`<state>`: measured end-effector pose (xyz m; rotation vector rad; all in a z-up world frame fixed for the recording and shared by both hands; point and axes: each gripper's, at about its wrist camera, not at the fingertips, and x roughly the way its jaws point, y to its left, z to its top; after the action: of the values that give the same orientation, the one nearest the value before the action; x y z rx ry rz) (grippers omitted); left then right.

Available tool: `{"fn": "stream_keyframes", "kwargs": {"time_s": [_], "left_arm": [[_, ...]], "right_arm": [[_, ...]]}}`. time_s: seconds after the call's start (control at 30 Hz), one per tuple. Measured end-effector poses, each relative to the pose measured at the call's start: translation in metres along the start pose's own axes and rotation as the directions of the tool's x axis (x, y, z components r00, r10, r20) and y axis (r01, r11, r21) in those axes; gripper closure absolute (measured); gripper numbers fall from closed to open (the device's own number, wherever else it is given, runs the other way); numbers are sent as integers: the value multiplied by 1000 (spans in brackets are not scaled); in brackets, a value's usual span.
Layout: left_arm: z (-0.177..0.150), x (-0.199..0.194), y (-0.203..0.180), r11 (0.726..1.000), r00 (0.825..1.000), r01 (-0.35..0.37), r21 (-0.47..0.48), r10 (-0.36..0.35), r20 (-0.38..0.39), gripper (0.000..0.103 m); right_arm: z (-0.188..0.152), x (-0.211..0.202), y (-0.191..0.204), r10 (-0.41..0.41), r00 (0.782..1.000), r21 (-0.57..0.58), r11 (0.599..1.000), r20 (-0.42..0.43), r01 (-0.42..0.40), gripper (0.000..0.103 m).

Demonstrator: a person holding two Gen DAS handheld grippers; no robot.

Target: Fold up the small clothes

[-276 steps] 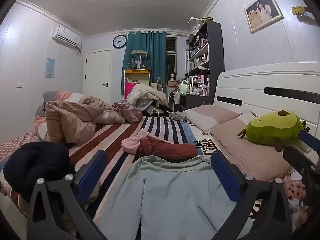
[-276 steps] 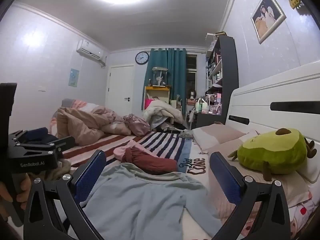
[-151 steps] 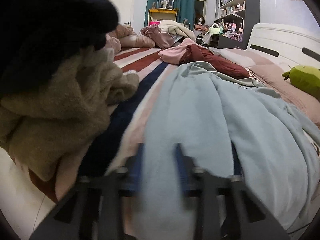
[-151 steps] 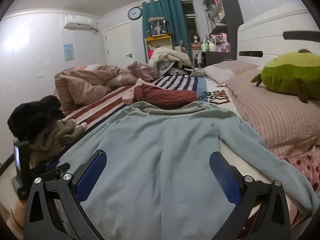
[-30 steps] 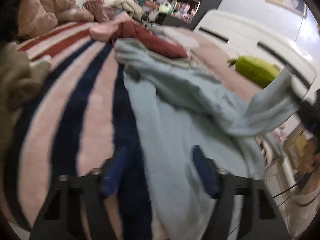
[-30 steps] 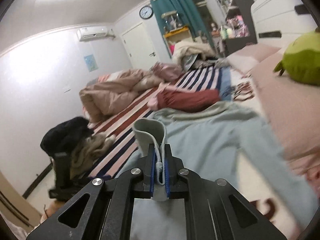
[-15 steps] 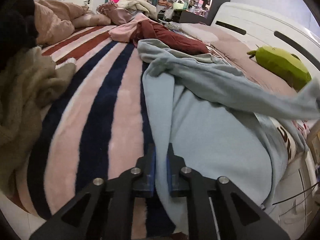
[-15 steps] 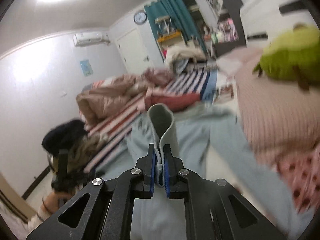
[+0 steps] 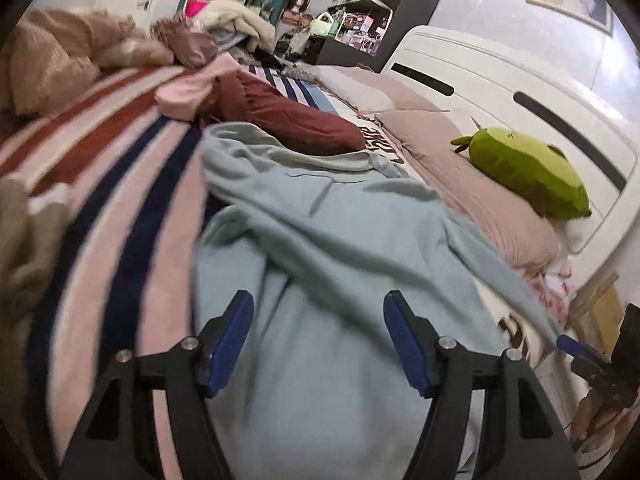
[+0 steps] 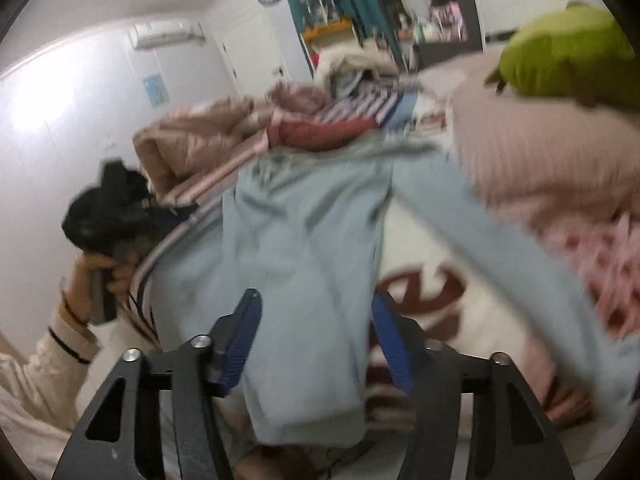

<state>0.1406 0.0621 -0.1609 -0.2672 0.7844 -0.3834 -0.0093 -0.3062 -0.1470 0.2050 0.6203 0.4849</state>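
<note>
Writing: dark red lettering printed on the white bedsheet (image 10: 424, 292) just beyond the right gripper (image 10: 316, 332), too blurred and half covered to read; a few more red letters show farther off past the left gripper (image 9: 318, 338), partly hidden by the maroon garment (image 9: 288, 120).

Both grippers have just been opening, and each now stands with its blue pads spread apart, nothing pinched. In the right wrist view, a folded-over sleeve of the light blue sweatshirt (image 10: 304, 240) lies loose between the pads and runs forward from them. In the left wrist view, the sweatshirt's body (image 9: 320, 248) fills the space between and ahead of the fingers, not pressed by either.

The sweatshirt lies on the striped blanket (image 9: 120, 184), pale blue, soft, rumpled, one sleeve laid diagonally across the chest, collar at the far end.

Beyond the collar: the maroon garment, then a pink one (image 9: 188, 96). Far right of the left gripper, a green avocado plush (image 9: 528, 172) on a pink pillow (image 9: 492, 216).
</note>
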Motion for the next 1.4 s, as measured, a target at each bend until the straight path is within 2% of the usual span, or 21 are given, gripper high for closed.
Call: {"fn": "stream_keyframes", "kwargs": {"time_s": [0.1, 0.2, 0.27, 0.33, 0.5, 0.6, 0.67, 0.7, 0.73, 0.8, 0.9, 0.97, 1.03, 1.07, 1.1, 1.17, 1.2, 1.23, 1.3, 1.37, 1.4], "left_arm": [[10, 24, 2, 998, 999, 21, -56, -23, -25, 39], [15, 44, 8, 996, 998, -54, -77, 52, -35, 40], [20, 54, 15, 992, 997, -71, -103, 67, -43, 56], [20, 58, 21, 989, 996, -77, -126, 71, -56, 90], [11, 42, 30, 986, 994, -112, -121, 110, -22, 99], [5, 39, 40, 986, 994, -110, -126, 106, -37, 100], [1, 41, 47, 985, 995, -98, -141, 92, -49, 100], [1, 42, 49, 985, 995, -92, -146, 85, -51, 100], [0, 42, 49, 986, 995, -89, -144, 82, -52, 100], [0, 44, 48, 987, 995, -95, -129, 89, -54, 100], [0, 45, 47, 989, 994, -101, -112, 95, -56, 100], [-1, 46, 47, 989, 994, -101, -108, 96, -57, 100], [-1, 46, 49, 989, 995, -94, -114, 88, -55, 100], [-1, 46, 50, 989, 995, -91, -115, 85, -55, 100], [-1, 46, 50, 990, 995, -85, -113, 79, -56, 100], [1, 42, 50, 992, 997, -57, -115, 51, -55, 98], [3, 39, 51, 992, 998, -46, -119, 41, -48, 93], [5, 34, 51, 992, 999, -40, -117, 35, -39, 84], [11, 21, 51, 994, 999, -45, -95, 45, -3, 71], [18, 11, 54, 995, 998, -57, -77, 58, 17, 67], [22, 8, 57, 995, 997, -69, -75, 70, 22, 64]], "right_arm": [[28, 8, -2, 29, 999, -57, 998, 13, -29, 44], [55, 54, 0, 80, 996, -114, 990, -41, -84, 44], [66, 87, 4, 111, 990, -129, 984, -86, -122, 46], [76, 124, 18, 135, 981, -167, 973, -137, -157, 50], [94, 196, 56, 149, 961, -256, 944, -234, -209, 54], [98, 239, 68, 120, 945, -290, 933, -305, -213, 55], [97, 265, 74, 108, 929, -299, 928, -355, -223, 63], [97, 274, 77, 103, 923, -305, 925, -370, -226, 71], [96, 283, 80, 90, 919, -316, 922, -384, -222, 86], [102, 295, 78, 59, 926, -315, 931, -372, -186, 98], [113, 301, 64, -8, 943, -264, 961, -334, -85, 99], [115, 303, 53, -78, 946, -268, 963, -315, -10, 103], [117, 303, 37, -173, 939, -273, 958, -298, 90, 103], [119, 302, 26, -189, 935, -245, 963, -299, 116, 103], [122, 301, 20, -170, 937, -214, 971, -306, 106, 102], [128, 296, 22, -31, 948, -166, 986, -316, -23, 99], [131, 294, 27, 24, 946, -163, 983, -322, -80, 97], [135, 295, 39, 61, 941, -179, 976, -333, -126, 82], [141, 299, 61, 90, 939, -229, 958, -332, -172, 62], [146, 312, 84, 93, 937, -278, 941, -337, -193, 62], [147, 318, 94, 91, 936, -301, 933, -340, -200, 58]]}}
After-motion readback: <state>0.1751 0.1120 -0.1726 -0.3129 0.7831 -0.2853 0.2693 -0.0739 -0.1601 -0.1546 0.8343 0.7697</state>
